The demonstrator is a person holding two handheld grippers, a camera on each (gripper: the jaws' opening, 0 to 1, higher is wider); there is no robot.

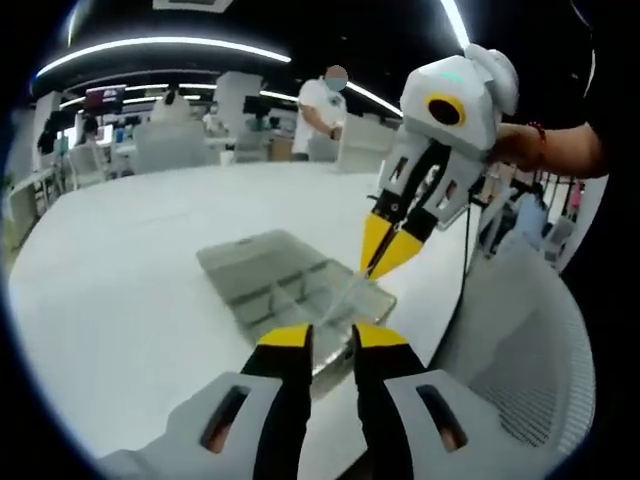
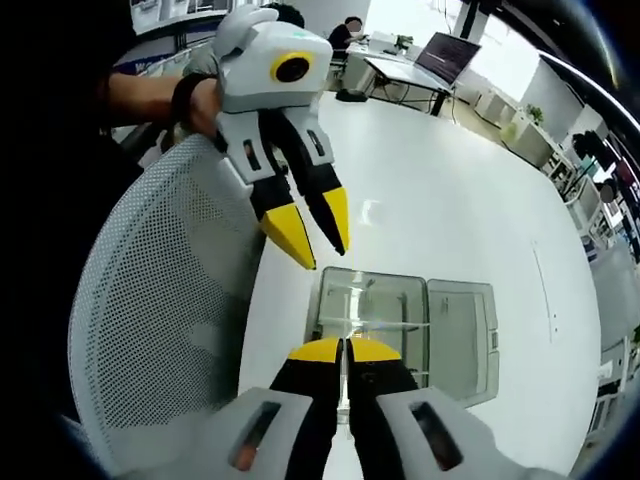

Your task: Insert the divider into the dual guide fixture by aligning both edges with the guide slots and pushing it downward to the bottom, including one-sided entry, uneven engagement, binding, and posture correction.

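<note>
The dual guide fixture (image 1: 270, 275) is a clear plastic box with inner partitions, lying on the white table; in the right gripper view the fixture (image 2: 385, 300) is just beyond my jaws. My right gripper (image 2: 345, 352) is shut on the thin clear divider (image 1: 352, 292), held edge-on and hard to make out. Seen from the left gripper view, the right gripper (image 1: 378, 268) hangs over the box's near right corner, and the divider slants down into it. My left gripper (image 1: 337, 338) is open and holds nothing, close to the box's near edge. That left gripper (image 2: 323, 257) hovers above the box's left side.
A white mesh chair (image 1: 520, 340) stands against the table edge beside the box; the chair (image 2: 160, 300) fills the left of the right gripper view. The box's hinged lid (image 2: 462, 330) lies open flat. A person (image 1: 322, 110) and desks are far behind the table (image 1: 130, 260).
</note>
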